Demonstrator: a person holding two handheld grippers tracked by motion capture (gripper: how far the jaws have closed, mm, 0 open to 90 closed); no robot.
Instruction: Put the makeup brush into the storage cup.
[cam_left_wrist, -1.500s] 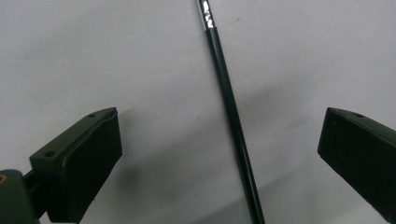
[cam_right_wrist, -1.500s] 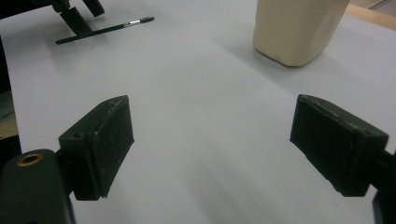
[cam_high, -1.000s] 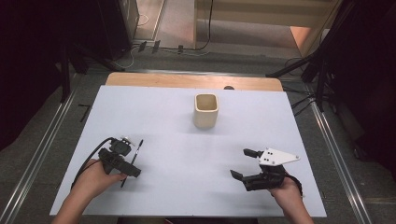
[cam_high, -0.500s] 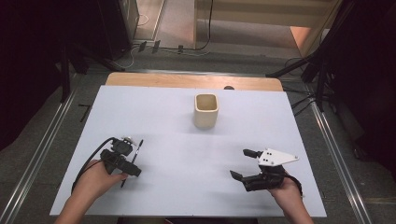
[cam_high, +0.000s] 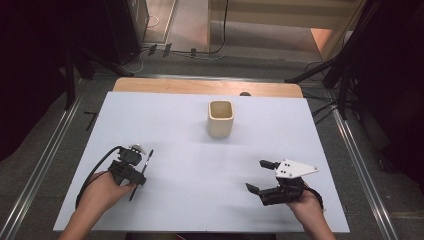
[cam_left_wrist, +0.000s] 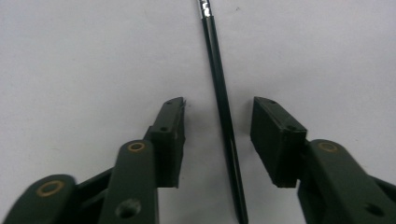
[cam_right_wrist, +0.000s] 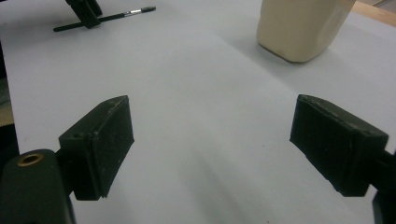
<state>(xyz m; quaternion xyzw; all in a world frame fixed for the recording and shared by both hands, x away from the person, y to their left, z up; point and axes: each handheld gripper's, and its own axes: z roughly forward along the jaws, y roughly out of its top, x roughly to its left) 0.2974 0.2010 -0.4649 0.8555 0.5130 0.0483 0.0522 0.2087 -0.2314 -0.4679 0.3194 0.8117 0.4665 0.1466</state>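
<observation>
A thin black brush (cam_high: 144, 167) with a silver ferrule lies flat on the white table (cam_high: 190, 165) at the front left. My left gripper (cam_high: 139, 174) is down over it and open. In the left gripper view the brush handle (cam_left_wrist: 223, 107) runs between the two jaws of my left gripper (cam_left_wrist: 218, 101), with a gap on each side. My right gripper (cam_high: 255, 175) rests open at the front right, nothing between its jaws (cam_right_wrist: 212, 107). A beige square cup (cam_high: 220, 119) stands upright mid-table, farther back. From the right gripper view, the cup (cam_right_wrist: 299, 28) and the brush (cam_right_wrist: 119, 15) lie ahead.
A strip of bare wood (cam_high: 200, 86) edges the table's far side, with a small dark knob (cam_high: 244, 93) on it. Metal rails (cam_high: 47, 155) run along both sides on the floor. Cables and stand legs (cam_high: 325, 75) lie beyond the table.
</observation>
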